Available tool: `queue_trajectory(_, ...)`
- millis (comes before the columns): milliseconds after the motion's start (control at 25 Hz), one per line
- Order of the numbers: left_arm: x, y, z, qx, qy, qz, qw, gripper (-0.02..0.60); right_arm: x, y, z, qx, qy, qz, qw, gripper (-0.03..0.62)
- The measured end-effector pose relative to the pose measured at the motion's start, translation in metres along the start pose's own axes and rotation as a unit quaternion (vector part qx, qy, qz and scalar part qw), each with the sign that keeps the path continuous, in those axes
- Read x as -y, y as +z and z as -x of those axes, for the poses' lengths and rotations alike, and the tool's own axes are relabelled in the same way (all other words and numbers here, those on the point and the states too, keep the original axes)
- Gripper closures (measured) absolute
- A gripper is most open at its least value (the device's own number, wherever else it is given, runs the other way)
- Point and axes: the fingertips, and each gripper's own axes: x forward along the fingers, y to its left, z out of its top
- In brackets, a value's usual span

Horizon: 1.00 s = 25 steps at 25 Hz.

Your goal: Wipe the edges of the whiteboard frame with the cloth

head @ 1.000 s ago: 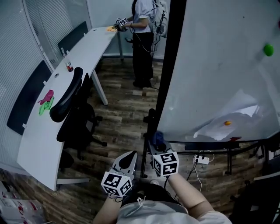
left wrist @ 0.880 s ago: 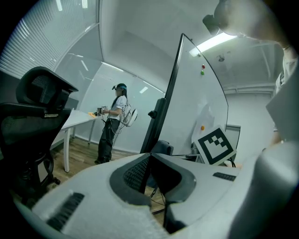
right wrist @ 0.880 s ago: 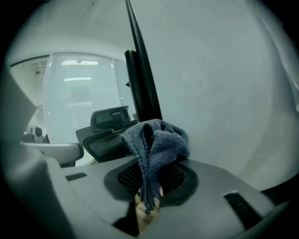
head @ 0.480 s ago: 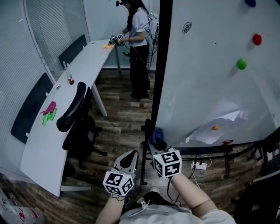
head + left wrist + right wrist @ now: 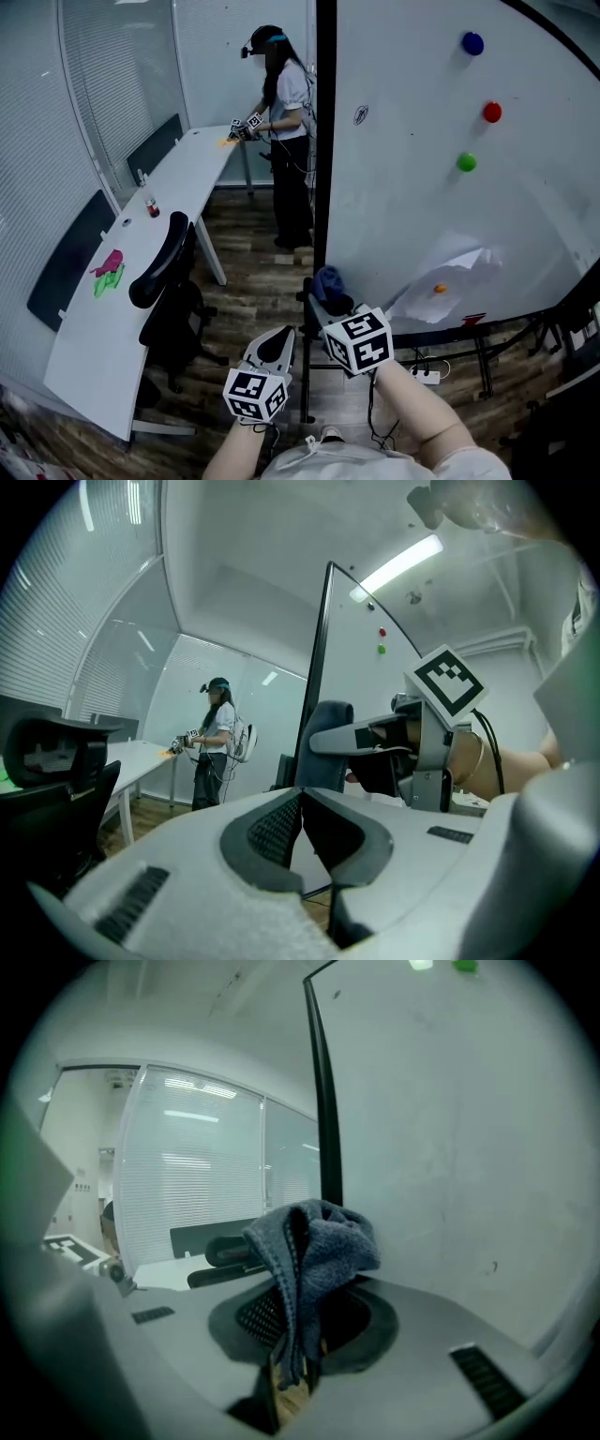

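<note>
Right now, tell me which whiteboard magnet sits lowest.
The orange magnet, on the paper sheet; green, red and blue sit above it.

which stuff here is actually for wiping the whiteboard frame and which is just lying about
For the job:
- grey-blue towelling cloth, pinched in the right gripper
- black whiteboard frame

Just lying about:
- round coloured magnets
- white paper sheet
- black office chair
- long white desk

The right claw (image 5: 330,302) carries the cloth (image 5: 328,281) slightly higher along the whiteboard frame (image 5: 324,141), as the view tips upward.
</note>
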Motion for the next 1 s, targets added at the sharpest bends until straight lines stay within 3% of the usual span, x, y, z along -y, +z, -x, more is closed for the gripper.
queue_trajectory(440, 0.015, 0.066, -0.015, 0.043, -0.023, -0.062, 0.9969, 0.563, 0.015, 0.087, 0.03, 0.074, -0.035, 0.046, 0.996, 0.525)
queue_trajectory(640, 0.019, 0.084, -0.017, 0.048, -0.031, -0.077, 0.9954, 0.563, 0.009, 0.115, 0.035, 0.077, -0.03, 0.059, 0.995, 0.525)
queue_trajectory(1000, 0.025, 0.119, -0.012, 0.073, -0.041, -0.105, 0.9909, 0.563, 0.009, 0.178, 0.054, 0.113, -0.065, 0.083, 0.988, 0.523)
